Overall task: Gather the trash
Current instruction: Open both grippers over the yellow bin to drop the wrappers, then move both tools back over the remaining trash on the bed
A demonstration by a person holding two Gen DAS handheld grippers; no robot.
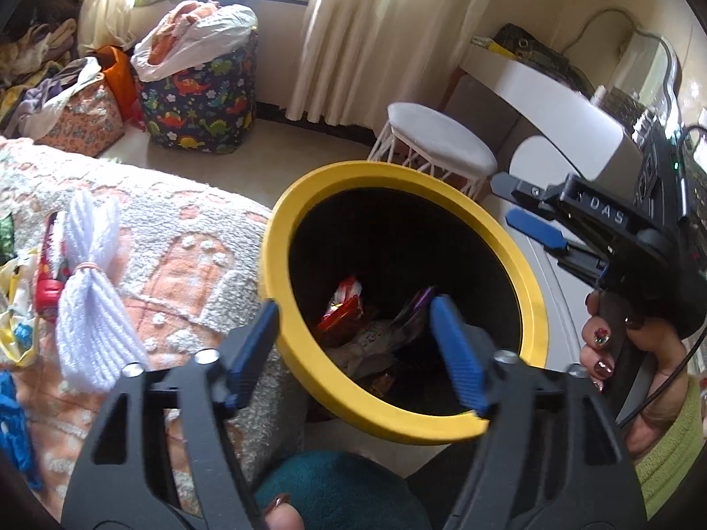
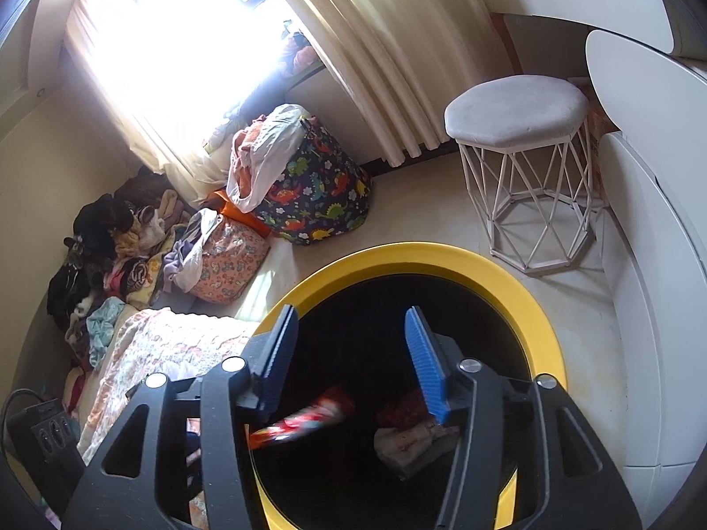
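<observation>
**Yellow-rimmed bin sits beneath both spread grippers**

Orange-and-cream bedspread (image 1: 176, 238) fills the 9 o'clock side of the left wrist view, with a white yarn bundle (image 1: 88, 291) lying on it and a red wrapper (image 1: 47, 274) touching the bundle's left edge. Toward 11 o'clock stands a dinosaur-print bag (image 1: 199, 106) stuffed with cloth. At centre the trash bin (image 1: 526, 282), black inside with a yellow rim, stands just beside the bed; crumpled wrappers (image 1: 344, 313) lie at its bottom. The left gripper (image 1: 353, 349) hangs over the bin's near rim, jaws spread and holding nothing. At 3 o'clock the right gripper (image 1: 530, 216) hovers above the far rim, jaws apart.

Seen from the right wrist, the right gripper (image 2: 349, 366) points into the bin, released, a blurred red snack wrapper (image 2: 305, 419) below it. A white wire-frame stool (image 2: 517, 110) stands at 1 o'clock.
</observation>
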